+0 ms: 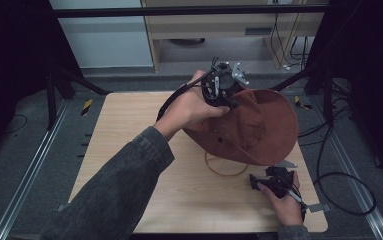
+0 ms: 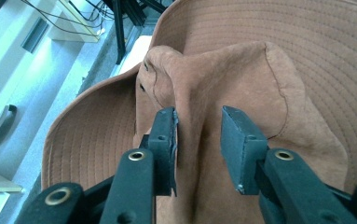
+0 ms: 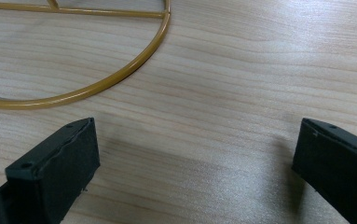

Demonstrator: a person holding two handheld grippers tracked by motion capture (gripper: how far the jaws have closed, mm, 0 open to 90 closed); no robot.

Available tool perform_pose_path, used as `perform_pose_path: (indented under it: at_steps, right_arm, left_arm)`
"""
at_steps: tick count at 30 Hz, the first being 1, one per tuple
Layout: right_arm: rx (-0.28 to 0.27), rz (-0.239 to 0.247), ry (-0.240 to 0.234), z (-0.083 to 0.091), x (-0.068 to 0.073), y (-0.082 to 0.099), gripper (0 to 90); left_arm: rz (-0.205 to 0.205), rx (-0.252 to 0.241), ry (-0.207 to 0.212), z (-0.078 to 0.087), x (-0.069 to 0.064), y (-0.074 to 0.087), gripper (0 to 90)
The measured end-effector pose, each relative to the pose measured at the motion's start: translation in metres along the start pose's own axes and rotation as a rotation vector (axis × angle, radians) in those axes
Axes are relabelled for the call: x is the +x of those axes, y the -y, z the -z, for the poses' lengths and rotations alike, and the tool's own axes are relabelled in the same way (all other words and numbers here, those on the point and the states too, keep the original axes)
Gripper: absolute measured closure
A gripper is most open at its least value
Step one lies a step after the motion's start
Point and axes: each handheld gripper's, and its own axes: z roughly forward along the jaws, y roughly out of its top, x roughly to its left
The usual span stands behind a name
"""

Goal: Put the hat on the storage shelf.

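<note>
A brown wide-brimmed hat (image 1: 261, 125) sits tilted on a gold wire stand (image 1: 225, 173) at the middle right of the wooden table (image 1: 129, 130). My left gripper (image 1: 229, 100) comes down onto the hat's top. In the left gripper view its jaws (image 2: 199, 126) stand partly apart around a raised fold of the hat's crown (image 2: 213, 79); the left pad (image 2: 167, 135) touches the fabric, the right pad (image 2: 239, 140) stands off it. My right gripper (image 1: 255, 182) rests low on the table by the stand's ring base (image 3: 111, 81), its jaws (image 3: 197, 140) wide open with nothing between them.
Black cables (image 1: 339, 175) trail off the table's right side over the grey floor. Metal rails (image 1: 29, 170) run along both sides of the table. A cabinet (image 1: 219, 25) stands behind the far edge. Bare wood lies at the table's left and front.
</note>
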Motion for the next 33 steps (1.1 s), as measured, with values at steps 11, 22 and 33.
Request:
perform_pose_path:
  at_steps: [11,22,33]
  right_arm:
    - [0.001,0.004,0.001,0.000,0.000,0.000,0.4]
    - [-0.001,0.000,0.001,0.000,0.000,0.000,0.4]
    - [0.000,0.002,0.000,0.000,0.000,0.000,0.4]
  left_arm:
    - [0.056,-0.032,-0.023,0.007,-0.001,0.003,29.9]
    - [0.115,-0.065,-0.013,0.017,-0.003,0.008,9.9]
    - [0.135,-0.091,-0.012,0.033,-0.004,0.026,7.2]
